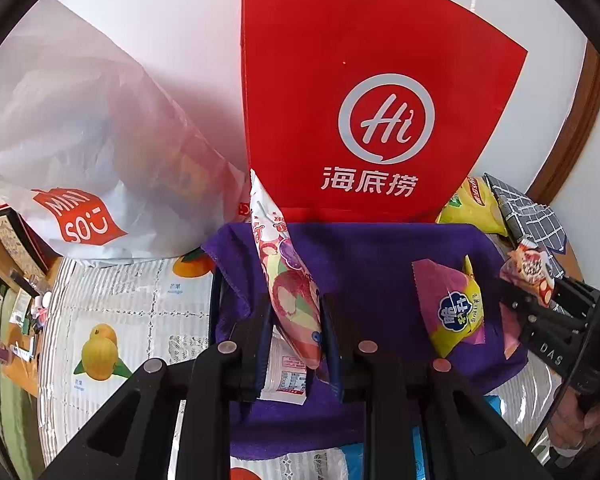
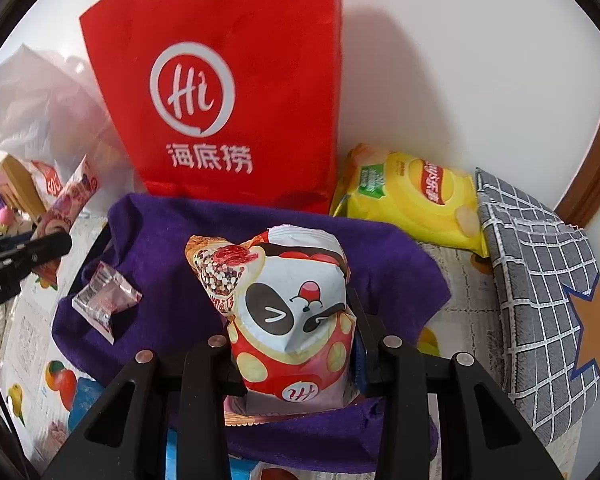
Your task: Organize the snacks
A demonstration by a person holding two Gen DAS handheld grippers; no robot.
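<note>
Closest in, the left gripper point(image 1: 296, 332) is clamped on a long pink-and-white snack packet point(image 1: 288, 280) printed with lychee and grape, which stands nearly upright between the fingers above a purple cloth point(image 1: 364, 248). The right gripper point(image 2: 296, 344) is likewise clenched on a snack, gripping a panda-faced packet point(image 2: 296, 312) with a second, bean-printed wrapper point(image 2: 220, 268) bunched against its left side; I cannot tell whether that one is pinched too.

The purple cloth is draped over a dark tray or basket whose edge point(image 1: 214, 300) shows at the left, and this sits on a table point(image 1: 112, 300) covered with a fruit-print cloth. On the purple cloth lies a small pink-and-yellow packet point(image 1: 452, 308), well apart from the held snacks, towards the tray's right side in the left view.

Just behind the cloth, at the table's far edge against the wall, stands a tall red paper bag point(image 1: 360, 100) with a white "Hi" logo. To its right lean a yellow crisp bag point(image 2: 412, 196) and a grey checked fabric pouch point(image 2: 540, 280) with an orange star. To its left slumps a white plastic shopping bag point(image 1: 80, 160).
</note>
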